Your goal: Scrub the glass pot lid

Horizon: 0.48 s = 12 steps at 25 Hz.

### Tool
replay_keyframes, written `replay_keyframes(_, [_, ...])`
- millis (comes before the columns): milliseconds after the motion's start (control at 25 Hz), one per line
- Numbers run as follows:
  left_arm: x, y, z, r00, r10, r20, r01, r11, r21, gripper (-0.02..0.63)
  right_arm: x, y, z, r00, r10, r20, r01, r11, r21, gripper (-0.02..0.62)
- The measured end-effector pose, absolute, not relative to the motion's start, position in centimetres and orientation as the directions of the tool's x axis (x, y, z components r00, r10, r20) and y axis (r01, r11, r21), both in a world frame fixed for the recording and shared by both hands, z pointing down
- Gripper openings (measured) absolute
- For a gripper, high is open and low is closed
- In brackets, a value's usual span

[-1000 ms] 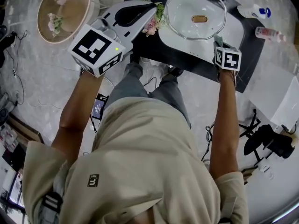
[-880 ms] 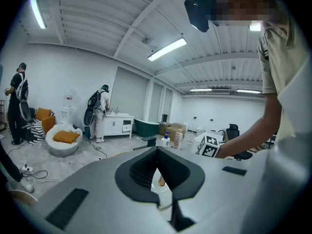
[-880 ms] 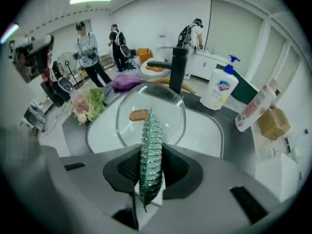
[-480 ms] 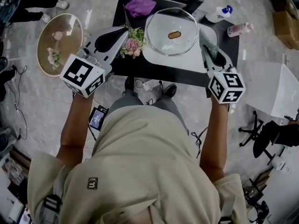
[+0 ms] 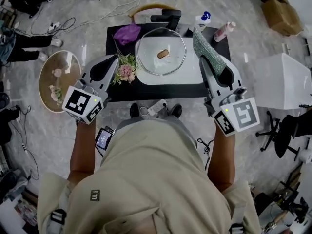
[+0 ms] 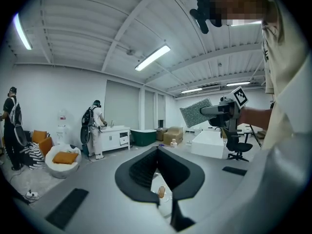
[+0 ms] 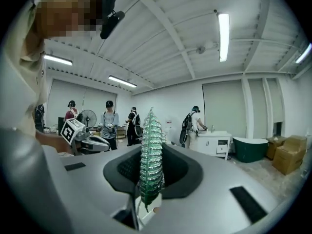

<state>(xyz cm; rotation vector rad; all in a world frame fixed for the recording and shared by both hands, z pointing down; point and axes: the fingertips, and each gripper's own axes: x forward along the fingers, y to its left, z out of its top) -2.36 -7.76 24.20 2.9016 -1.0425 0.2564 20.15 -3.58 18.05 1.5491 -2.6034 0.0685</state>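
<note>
The glass pot lid (image 5: 161, 56), round with a brown knob, lies on a white mat (image 5: 195, 74) on the black table (image 5: 156, 89). My right gripper (image 5: 214, 65) hovers off the mat's right edge. It is shut on a green scrub pad (image 5: 207, 50) that sticks out toward the table's far side. That pad stands upright between the jaws in the right gripper view (image 7: 151, 155). My left gripper (image 5: 101, 68) hangs off the table's left end, shut and empty. A sliver of the lid (image 6: 161, 194) shows through its jaws (image 6: 157, 179).
A pink flower bunch (image 5: 126, 72) lies left of the lid, with a purple cloth (image 5: 127, 33) behind it. Two bottles (image 5: 204, 19) (image 5: 224, 30) stand at the back right. A round tray (image 5: 58, 79) sits on the floor at left, a white box (image 5: 282, 79) at right.
Both grippers have drawn back from the lid toward the table's near corners. The right one, earlier at the lid's rim, now holds the green pad clear of it.
</note>
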Motion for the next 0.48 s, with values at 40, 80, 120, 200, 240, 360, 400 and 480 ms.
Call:
replay_keyframes(40, [-2.3, -7.5, 24.0, 0.762, -0.625, 0.169, -0.632, -0.774, -0.014, 0.015, 20.4, -3.2, 17.4, -0.464, -0.879, 0.107, -0.882, 0.469, 0.03, 0.08])
replay_keyframes(80, [-2.2, -7.3, 23.9, 0.764, -0.623, 0.168, -0.63, -0.776, -0.015, 0.015, 20.6, -2.9, 17.0, -0.457, -0.884, 0.099, -0.886, 0.462, 0.036, 0.08])
replay_keyframes(120, [-2.1, -7.2, 23.8, 0.766, -0.62, 0.17, -0.627, -0.779, -0.015, 0.015, 20.8, -2.6, 16.7, -0.451, -0.888, 0.094, -0.889, 0.456, 0.035, 0.08])
replay_keyframes(200, [-1.8, -6.9, 23.6, 0.769, -0.614, 0.177, -0.621, -0.784, -0.02, 0.015, 21.3, -2.1, 16.5, -0.441, -0.893, 0.091, -0.895, 0.445, 0.029, 0.08])
replay_keyframes(240, [-1.7, -6.7, 23.5, 0.769, -0.613, 0.181, -0.62, -0.784, -0.019, 0.015, 21.5, -1.9, 16.5, -0.437, -0.895, 0.09, -0.897, 0.44, 0.028, 0.08])
replay_keyframes(360, [-1.5, -6.3, 23.4, 0.77, -0.611, 0.187, -0.619, -0.785, -0.014, 0.015, 22.3, -1.2, 16.4, -0.421, -0.902, 0.091, -0.905, 0.425, 0.025, 0.08])
replay_keyframes(400, [-1.4, -6.3, 23.5, 0.772, -0.608, 0.186, -0.616, -0.787, -0.015, 0.015, 22.6, -0.9, 16.5, -0.414, -0.906, 0.093, -0.908, 0.417, 0.024, 0.08])
replay_keyframes(480, [-1.0, -6.3, 23.5, 0.777, -0.601, 0.187, -0.609, -0.793, -0.016, 0.015, 23.2, -0.6, 16.7, -0.396, -0.913, 0.097, -0.916, 0.4, 0.02, 0.08])
